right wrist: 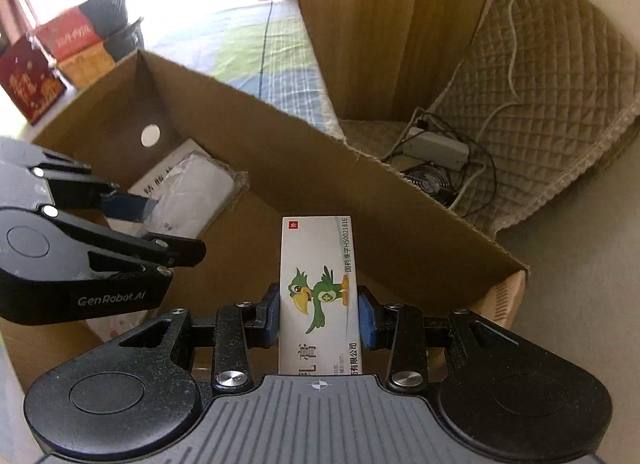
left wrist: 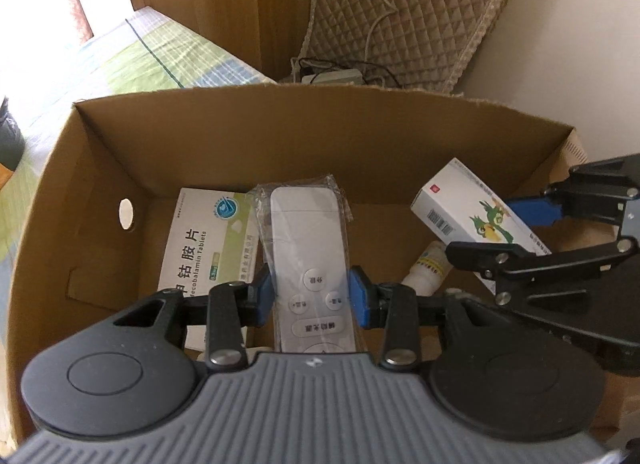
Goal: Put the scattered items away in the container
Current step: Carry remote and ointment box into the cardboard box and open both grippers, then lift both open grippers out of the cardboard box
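Brown cardboard box (left wrist: 224,135), open top, round hole in side wall. Left hand-held gripper (left wrist: 312,296) over box, blue pads squeezing flat white remote (left wrist: 308,248) in crinkly clear wrap; remote's near end hidden. Right hand-held gripper (right wrist: 319,318) over box, clamped on smooth white parrot carton (right wrist: 320,288). Flat tablet carton (left wrist: 208,248) and small bottle (left wrist: 426,270) on box floor, both partly covered.

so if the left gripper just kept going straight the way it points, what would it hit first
Probably the far wall of the cardboard box. The left gripper, shut on the wrapped remote, aims along the remote toward that wall, passing beside the tablet box. Depth is unclear; if angled down, the box floor comes first.
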`<state>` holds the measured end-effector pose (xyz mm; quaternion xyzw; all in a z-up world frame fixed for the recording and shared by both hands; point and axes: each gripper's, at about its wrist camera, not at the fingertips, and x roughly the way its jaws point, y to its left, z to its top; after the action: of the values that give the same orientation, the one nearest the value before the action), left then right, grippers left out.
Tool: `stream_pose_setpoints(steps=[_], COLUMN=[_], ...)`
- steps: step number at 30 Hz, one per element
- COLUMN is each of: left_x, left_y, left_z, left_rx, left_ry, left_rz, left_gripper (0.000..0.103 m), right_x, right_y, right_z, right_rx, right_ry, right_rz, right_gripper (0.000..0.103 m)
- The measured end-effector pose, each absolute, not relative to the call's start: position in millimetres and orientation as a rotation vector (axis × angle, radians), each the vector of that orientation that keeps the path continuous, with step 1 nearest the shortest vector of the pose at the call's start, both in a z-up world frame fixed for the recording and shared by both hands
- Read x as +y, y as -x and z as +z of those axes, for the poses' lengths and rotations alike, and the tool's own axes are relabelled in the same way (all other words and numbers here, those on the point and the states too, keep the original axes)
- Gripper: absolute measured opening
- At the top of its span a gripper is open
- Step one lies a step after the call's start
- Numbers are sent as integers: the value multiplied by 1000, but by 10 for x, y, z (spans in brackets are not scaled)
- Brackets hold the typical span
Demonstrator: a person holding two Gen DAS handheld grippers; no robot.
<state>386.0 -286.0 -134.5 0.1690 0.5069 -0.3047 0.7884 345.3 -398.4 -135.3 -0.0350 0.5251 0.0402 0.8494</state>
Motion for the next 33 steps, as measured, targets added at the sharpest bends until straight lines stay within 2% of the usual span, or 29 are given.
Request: stream_pose_setpoints(steps=[3,6,7,8,9,12,13,22,30,33], left_x=[-2902,-2931,-2934,-2936,-2938,-2932,-2924,-2906,-2864,-2855], left_y=[-3880,-3903,-3909,-3909,-3909,-3907,-3909,-3877,-3821,-3798], left_z=[-1437,-1480,-1479,-1467,-1456,-1445,-1448,-1467,-1398,-1354], left_rx=[1102,1110,1112,1103,1094,1083,1087,1089,1079,1075], left_ry=[-392,-406,-406,-416,-426,-443,-445,-487,-502,-496], left_rz=[-654,-652,-652,-641,-630,-613,-608,-586,-580,-580], left_gripper=[35,53,64,67,77,85,88,90,90,90], right_x=[-3956,-3932,-3921,-3909,-3890,-3819,-3797,-3778,-3766,-3790], right_y=[-3475,-3501,-3498,-3495,-3483,-3429,-3412,-3360,-3290,-3250], right_z=[-1402,-1458,-1470,-1483,-1490,-1487,-1486,-1428,-1345,-1288], right_rx=[1121,1142,1144,1146,1145,1121,1115,1116,1088,1075], right_ry=[106,146,161,175,185,226,243,236,196,166], right_rz=[84,89,102,115,138,151,149,148,129,124], right_gripper=[41,42,47,56,66,82,83,84,97,97])
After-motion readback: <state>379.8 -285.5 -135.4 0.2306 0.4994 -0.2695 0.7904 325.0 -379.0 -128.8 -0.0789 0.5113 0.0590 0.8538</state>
